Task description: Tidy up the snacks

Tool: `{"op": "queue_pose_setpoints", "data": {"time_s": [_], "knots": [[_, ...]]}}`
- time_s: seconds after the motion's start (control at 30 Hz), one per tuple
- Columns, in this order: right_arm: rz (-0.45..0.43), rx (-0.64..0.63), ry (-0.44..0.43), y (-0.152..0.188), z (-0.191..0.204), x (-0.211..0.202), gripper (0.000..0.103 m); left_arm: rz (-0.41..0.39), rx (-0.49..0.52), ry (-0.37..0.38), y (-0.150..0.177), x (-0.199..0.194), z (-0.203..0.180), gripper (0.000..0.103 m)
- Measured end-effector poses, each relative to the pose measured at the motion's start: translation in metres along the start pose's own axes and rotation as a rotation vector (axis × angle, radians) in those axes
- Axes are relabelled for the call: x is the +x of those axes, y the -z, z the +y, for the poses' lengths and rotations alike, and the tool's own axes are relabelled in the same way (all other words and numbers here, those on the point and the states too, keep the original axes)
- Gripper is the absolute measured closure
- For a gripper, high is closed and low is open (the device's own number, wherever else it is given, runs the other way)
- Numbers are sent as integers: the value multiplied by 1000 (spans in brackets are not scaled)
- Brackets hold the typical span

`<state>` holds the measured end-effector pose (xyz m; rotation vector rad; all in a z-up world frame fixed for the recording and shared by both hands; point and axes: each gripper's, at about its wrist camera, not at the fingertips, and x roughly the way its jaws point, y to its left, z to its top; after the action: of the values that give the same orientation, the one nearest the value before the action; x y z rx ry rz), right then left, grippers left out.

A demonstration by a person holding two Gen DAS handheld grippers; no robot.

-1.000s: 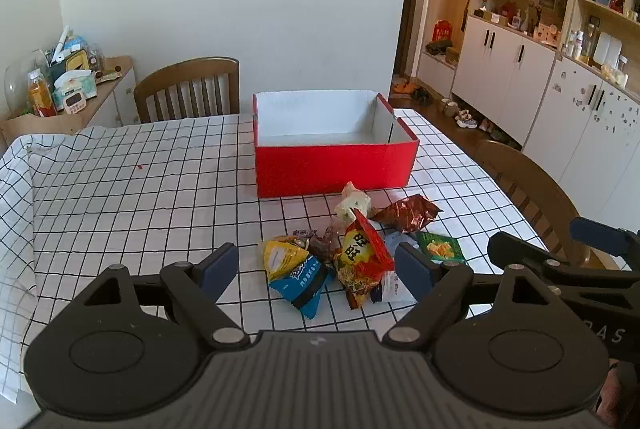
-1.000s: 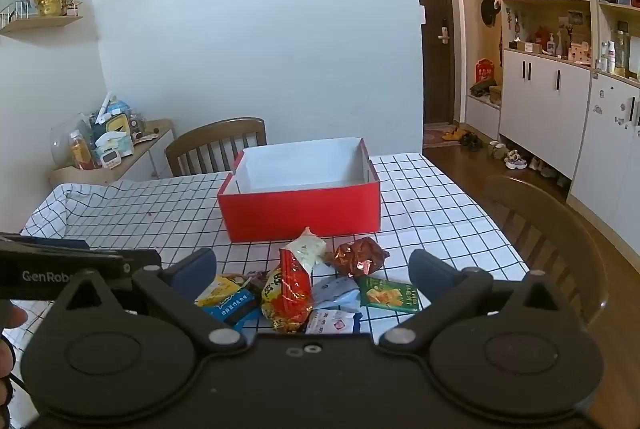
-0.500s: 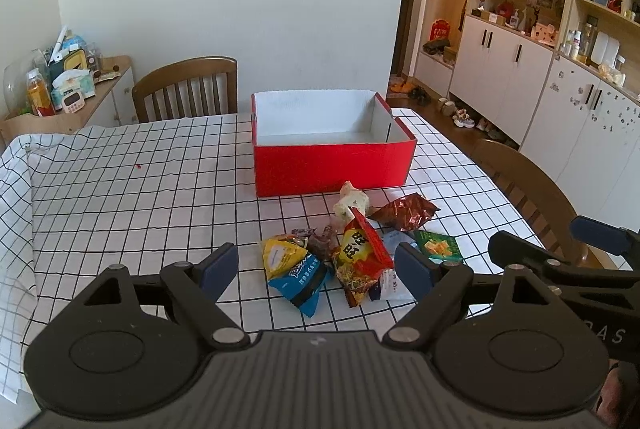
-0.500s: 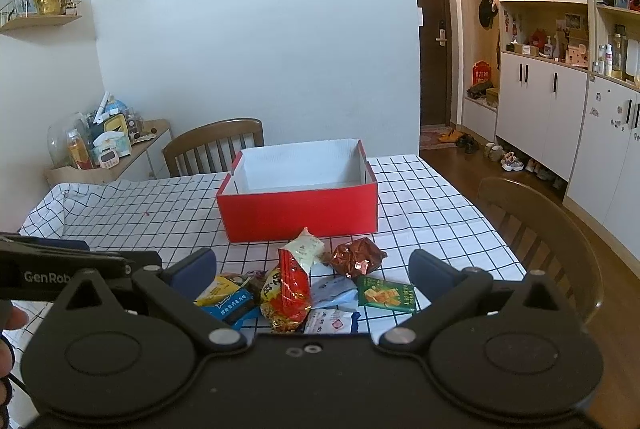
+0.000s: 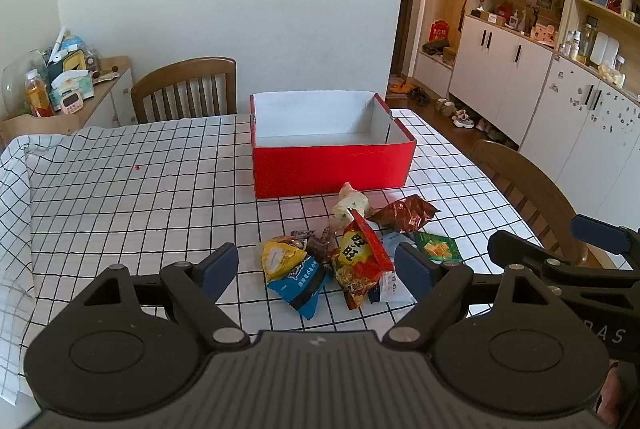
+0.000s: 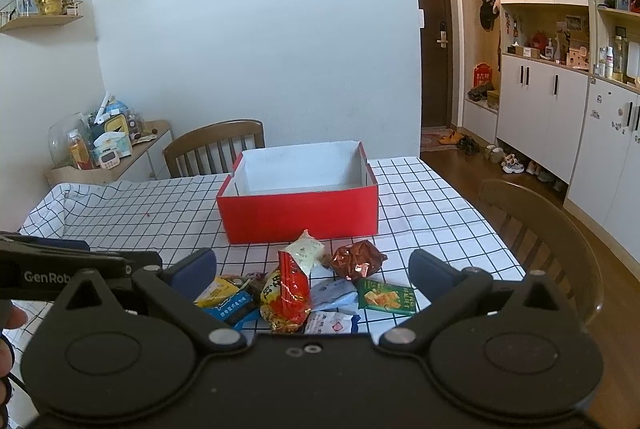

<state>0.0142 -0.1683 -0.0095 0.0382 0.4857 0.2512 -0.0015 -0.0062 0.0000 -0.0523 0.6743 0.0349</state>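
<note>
Several snack packets (image 5: pixel 344 253) lie in a loose heap on the checked worktop (image 5: pixel 120 189), just in front of a red box (image 5: pixel 332 165) that stands at twelve o'clock from both cameras. The box is open at the top, and as much of its white inside as shows is bare; the near part of its floor is hidden behind the front wall. No packet is in it yet, so the sorting seems not to have begun.

The left gripper (image 5: pixel 318 267) hovers over the near edge of the worktop with its jaws spread wide and nothing between the pads; the heap sits beyond them at twelve o'clock. The right gripper (image 6: pixel 312 269) is likewise released and empty, and frames the same heap. Both probably hang back to size up the pile before a first pick.

In the heap, a yellow-and-blue packet (image 5: pixel 294 275) lies at the nine o'clock side, a red-and-yellow packet (image 5: pixel 360 259) stands propped in the middle, a brown foil packet (image 5: pixel 404 214) rests nearest the box, and a flat green packet (image 5: pixel 438 247) lies at the three o'clock edge.
</note>
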Motion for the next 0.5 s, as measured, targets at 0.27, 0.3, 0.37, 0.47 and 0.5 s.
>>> {"op": "queue_pose_setpoints", "data": {"time_s": [0.27, 0.3, 0.37, 0.47, 0.5], "knots": [[-4, -8, -13, -3, -5, 5, 0, 14, -13, 7, -5, 12, -6, 17], [-3, -8, -15, -4, -6, 7, 0, 17, -9, 4, -6, 15, -7, 17], [5, -8, -21, -5, -10, 12, 0, 34, -9, 7, -9, 22, -8, 17], [29, -9, -36, -6, -16, 22, 0, 70, -34, 7, -11, 35, -8, 17], [39, -12, -36, -6, -18, 26, 0, 87, -46, 8, -12, 41, -8, 17]]}}
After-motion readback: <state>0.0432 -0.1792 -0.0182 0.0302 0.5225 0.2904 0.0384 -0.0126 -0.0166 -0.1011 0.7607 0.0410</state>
